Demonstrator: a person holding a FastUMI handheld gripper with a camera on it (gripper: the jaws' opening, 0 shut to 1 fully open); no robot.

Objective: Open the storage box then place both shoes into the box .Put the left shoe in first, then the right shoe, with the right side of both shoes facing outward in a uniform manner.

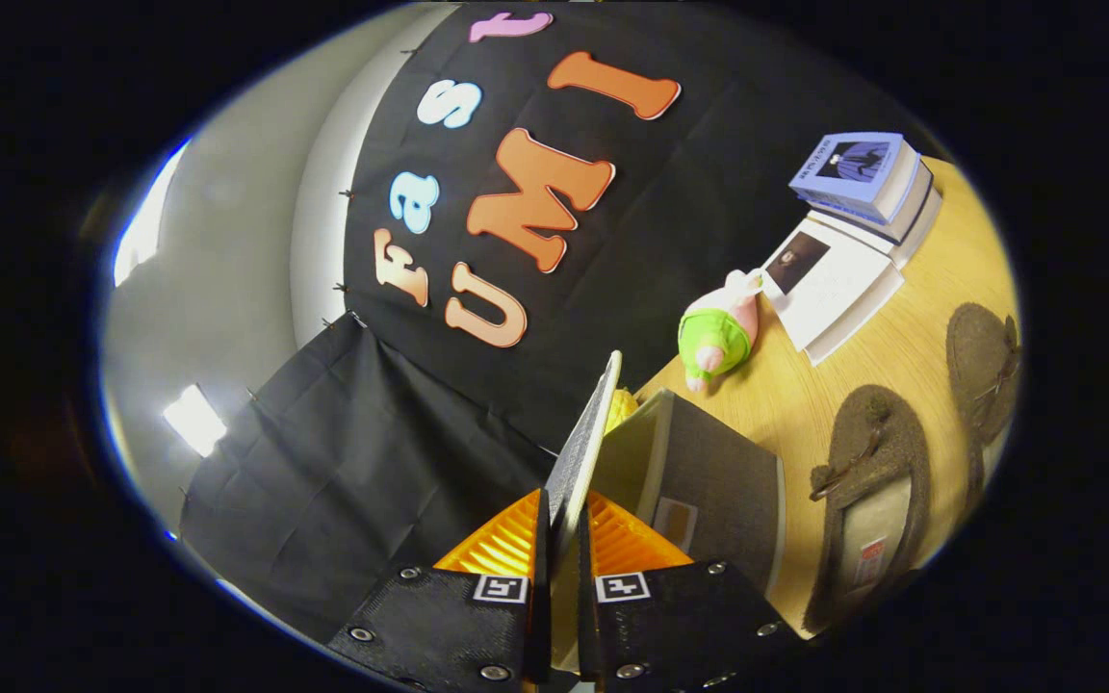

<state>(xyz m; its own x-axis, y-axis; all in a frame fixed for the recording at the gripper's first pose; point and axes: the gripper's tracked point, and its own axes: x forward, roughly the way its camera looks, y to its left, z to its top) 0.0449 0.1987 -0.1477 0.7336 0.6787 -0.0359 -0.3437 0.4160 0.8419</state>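
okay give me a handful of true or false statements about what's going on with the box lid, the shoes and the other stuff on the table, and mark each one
1. The gripper is shut on the box lid, a finger on each side of the thin panel. True.
2. Both shoes are already inside the box. False: the near shoe and the far shoe lie on the table beside the box.
3. A soft toy lies on the table beyond the box. True.
4. The books are piled on top of the box. False: they sit on the table beyond the shoes, closed ones stacked on an open one.
5. The box lid lies flat and closed. False: it is lifted, seen edge-on between the fingers.
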